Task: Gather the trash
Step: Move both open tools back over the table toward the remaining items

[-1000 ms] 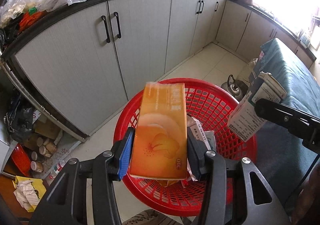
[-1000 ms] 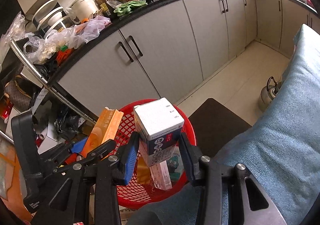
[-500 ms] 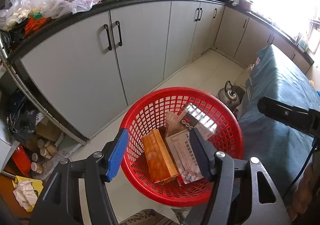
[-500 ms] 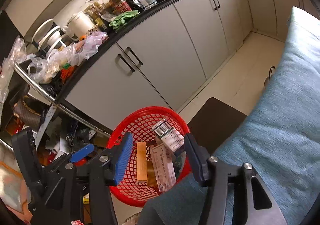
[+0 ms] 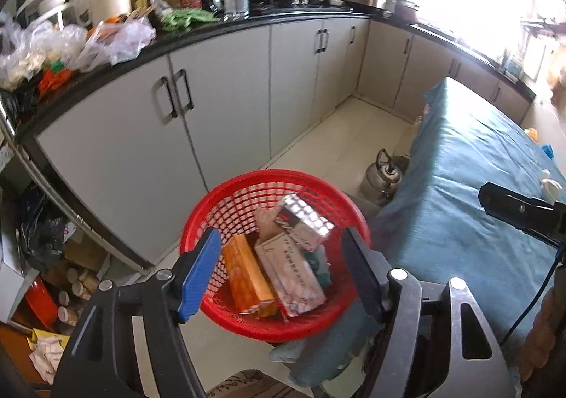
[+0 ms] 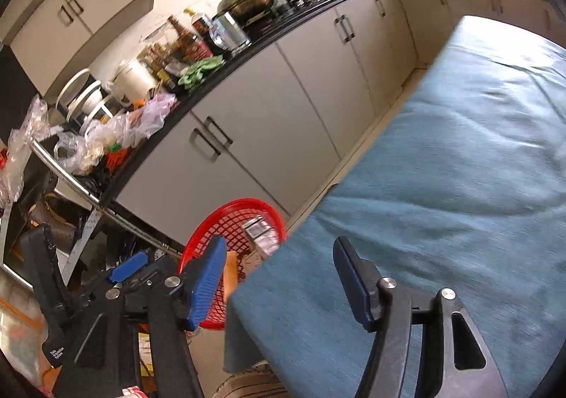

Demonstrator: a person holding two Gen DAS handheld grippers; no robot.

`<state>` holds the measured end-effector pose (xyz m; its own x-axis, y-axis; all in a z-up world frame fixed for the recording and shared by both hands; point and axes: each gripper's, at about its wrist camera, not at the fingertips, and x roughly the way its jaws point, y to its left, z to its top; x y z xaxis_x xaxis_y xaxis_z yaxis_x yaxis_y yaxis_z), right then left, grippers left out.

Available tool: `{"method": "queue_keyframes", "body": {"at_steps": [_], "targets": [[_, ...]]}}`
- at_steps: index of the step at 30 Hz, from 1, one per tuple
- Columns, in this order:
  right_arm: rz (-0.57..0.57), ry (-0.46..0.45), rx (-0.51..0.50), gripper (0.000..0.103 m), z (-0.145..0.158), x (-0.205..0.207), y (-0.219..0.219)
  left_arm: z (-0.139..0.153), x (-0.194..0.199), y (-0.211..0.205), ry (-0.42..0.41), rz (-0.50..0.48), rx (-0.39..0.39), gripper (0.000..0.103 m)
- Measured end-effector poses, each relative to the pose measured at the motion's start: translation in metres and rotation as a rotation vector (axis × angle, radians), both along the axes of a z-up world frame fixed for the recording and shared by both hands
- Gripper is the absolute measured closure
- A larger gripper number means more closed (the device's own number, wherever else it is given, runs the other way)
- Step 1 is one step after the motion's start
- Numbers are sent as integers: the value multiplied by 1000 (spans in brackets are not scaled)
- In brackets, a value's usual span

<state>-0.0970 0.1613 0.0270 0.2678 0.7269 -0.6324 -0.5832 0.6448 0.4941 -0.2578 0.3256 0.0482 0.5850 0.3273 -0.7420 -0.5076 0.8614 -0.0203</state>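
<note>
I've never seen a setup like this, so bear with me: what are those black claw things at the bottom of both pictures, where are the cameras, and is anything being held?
These are two hand-held grippers, each with a fisheye camera looking along its two fingers. One picture is from the left gripper, the other from the right gripper. Both are open and hold nothing. The left one is above a round red plastic mesh basket standing on the kitchen floor, with a long orange carton and a white printed box lying inside among other packaging. The right one points over a table covered in blue cloth; the same basket shows beside it.
</note>
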Motion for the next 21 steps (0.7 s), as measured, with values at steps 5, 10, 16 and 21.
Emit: {"method": "queue_keyframes", "body": {"at_steps": [5,10,16,21], "targets": [[-62,-13,5,35,5,0,-45,13,4,-34,-8,-53,50,31],[-134,-36,-4,35,11,0,-99,20,17,-74,-7,-121,89,30],[-264,-56,-19,31,20,7,-176,23,37,-117,-15,-202,88,30],[-391,-57,-58,30,27,23,-239,21,52,-146,-10,-283,59,30]]}}
